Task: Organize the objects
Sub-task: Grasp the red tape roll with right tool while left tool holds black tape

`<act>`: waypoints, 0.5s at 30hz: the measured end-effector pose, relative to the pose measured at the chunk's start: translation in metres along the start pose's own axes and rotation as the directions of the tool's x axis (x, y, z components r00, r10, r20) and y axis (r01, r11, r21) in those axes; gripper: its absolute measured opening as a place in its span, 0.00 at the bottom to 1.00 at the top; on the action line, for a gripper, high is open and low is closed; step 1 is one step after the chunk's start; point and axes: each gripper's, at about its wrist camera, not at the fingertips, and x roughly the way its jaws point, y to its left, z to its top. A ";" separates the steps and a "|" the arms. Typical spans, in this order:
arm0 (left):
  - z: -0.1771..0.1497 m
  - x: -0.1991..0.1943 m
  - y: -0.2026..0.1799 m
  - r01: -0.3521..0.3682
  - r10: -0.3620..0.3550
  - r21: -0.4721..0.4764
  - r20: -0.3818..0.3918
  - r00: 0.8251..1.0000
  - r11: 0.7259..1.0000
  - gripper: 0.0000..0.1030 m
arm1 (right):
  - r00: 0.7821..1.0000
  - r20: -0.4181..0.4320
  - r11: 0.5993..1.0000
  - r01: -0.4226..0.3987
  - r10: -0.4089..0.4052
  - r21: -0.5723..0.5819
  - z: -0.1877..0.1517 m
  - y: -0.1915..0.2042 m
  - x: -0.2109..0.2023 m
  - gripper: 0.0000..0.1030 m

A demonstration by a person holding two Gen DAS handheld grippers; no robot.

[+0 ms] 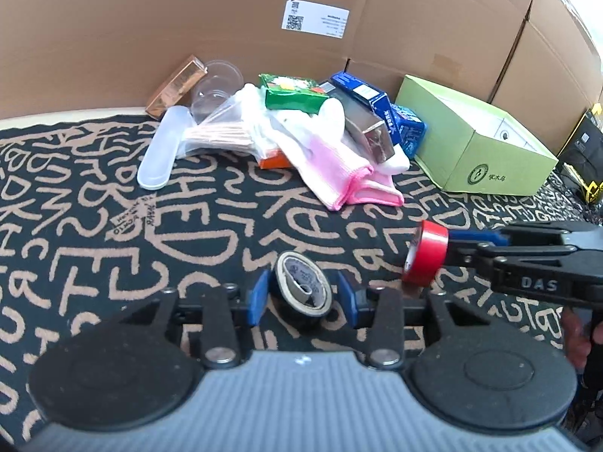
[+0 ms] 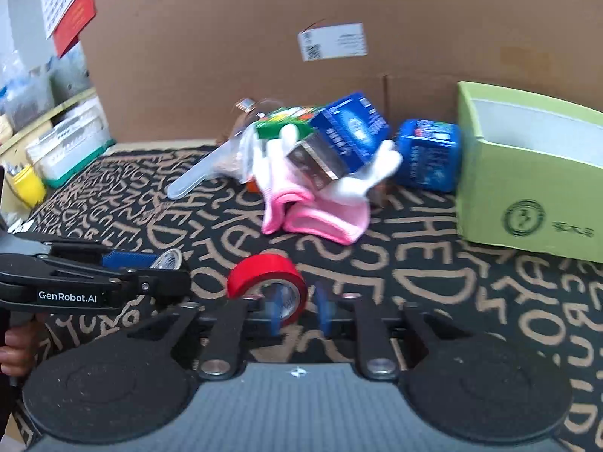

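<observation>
My left gripper (image 1: 303,295) is shut on a black tape roll (image 1: 302,285), its blue pads against both sides, just above the lettered mat. My right gripper (image 2: 299,310) is shut on a red tape roll (image 2: 267,282), one pad inside the ring and one outside. In the left wrist view the right gripper (image 1: 452,248) comes in from the right with the red roll (image 1: 425,253) at its tip. In the right wrist view the left gripper (image 2: 166,263) shows at the left with the black roll (image 2: 168,258) partly hidden.
A pile lies at the back: pink-and-white gloves (image 1: 331,162), green box (image 1: 292,92), blue boxes (image 1: 377,109), clear cup (image 1: 216,88), clear case (image 1: 164,148), copper box (image 1: 175,86). An open green box (image 1: 478,139) stands at the right. Cardboard walls (image 1: 188,19) close the back.
</observation>
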 end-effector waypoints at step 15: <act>-0.001 0.000 0.000 -0.040 0.040 0.009 -0.008 0.999 0.999 0.41 | 0.995 0.019 0.983 -0.093 0.097 -0.157 -0.006 0.040 0.016 0.61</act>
